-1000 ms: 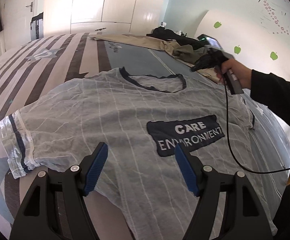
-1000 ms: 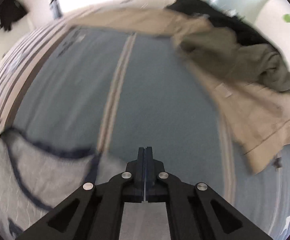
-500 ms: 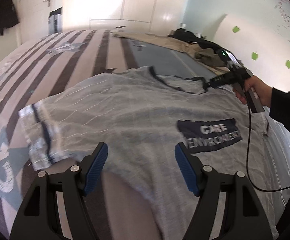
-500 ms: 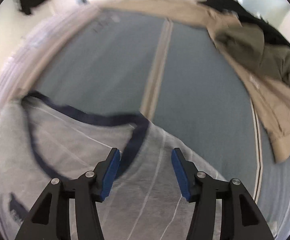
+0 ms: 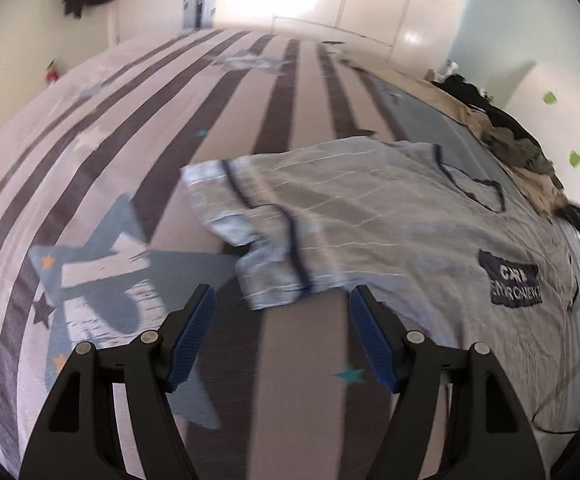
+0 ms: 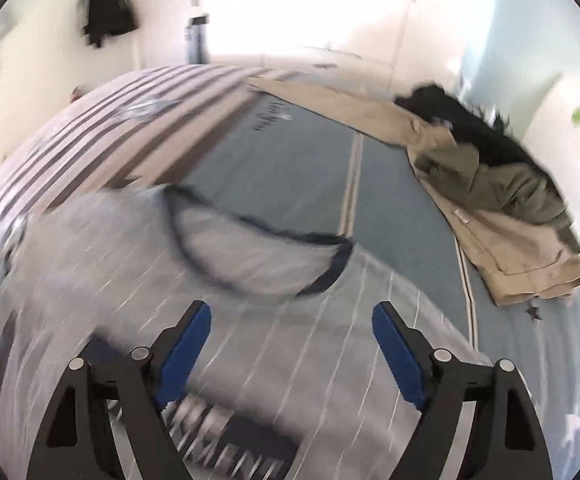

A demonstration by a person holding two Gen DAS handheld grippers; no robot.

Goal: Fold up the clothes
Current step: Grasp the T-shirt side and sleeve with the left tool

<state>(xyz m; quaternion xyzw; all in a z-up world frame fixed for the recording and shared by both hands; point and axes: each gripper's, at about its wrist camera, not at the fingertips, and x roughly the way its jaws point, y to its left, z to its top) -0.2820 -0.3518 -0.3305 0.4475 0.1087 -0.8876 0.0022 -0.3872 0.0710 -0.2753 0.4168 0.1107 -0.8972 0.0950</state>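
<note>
Grey T-shirt (image 5: 369, 216) — flat on striped bed, long axis running right from my left gripper (image 5: 282, 332); its sleeve just ahead, jaws apart, empty. My right gripper (image 6: 291, 344) — over chest, jaws opening, nothing between.

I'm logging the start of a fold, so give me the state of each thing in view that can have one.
grey T-shirt: spread flat, print side up, unfolded; left sleeve rumpled.
left hand-held gripper: open, nothing between its pads, near the sleeve.
right hand-held gripper: jaws opening, above the shirt's chest, gripping nothing.
beige garment: crumpled, unfolded.
olive garment: bunched on the beige one.
black garment: in a heap.
</note>
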